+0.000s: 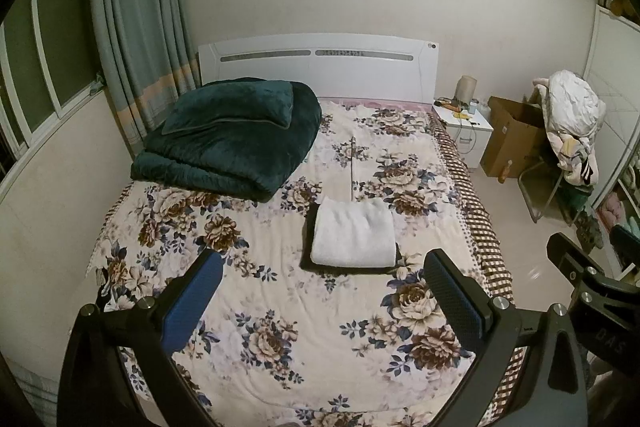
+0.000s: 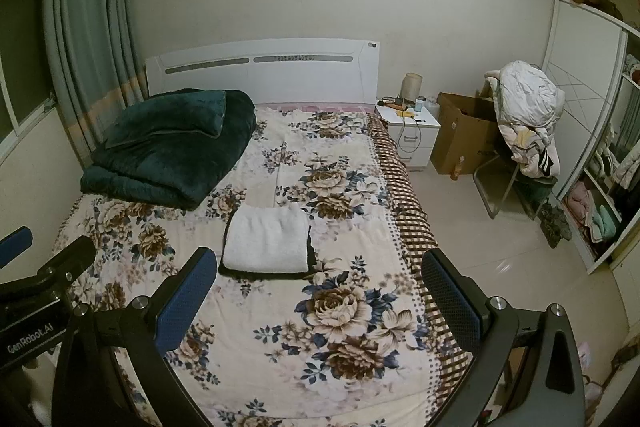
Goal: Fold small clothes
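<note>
Left wrist view: folded white fluffy towel [image 1: 353, 235] lies atop folded black garment [image 1: 308, 251], long axis across floral bedspread [image 1: 280, 307]. Left gripper [image 1: 324, 291] and right gripper [image 2: 316, 287] gape wide, empty.

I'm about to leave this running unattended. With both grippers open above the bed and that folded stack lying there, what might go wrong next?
1. The white folded cloth lies loosely on a dark garment; a pinch may catch only one layer, or drag both and undo the fold.
2. The left gripper and right gripper hang close together, jaws wide, so they might bump.
3. The floral bedsheet could get pinched along.
</note>
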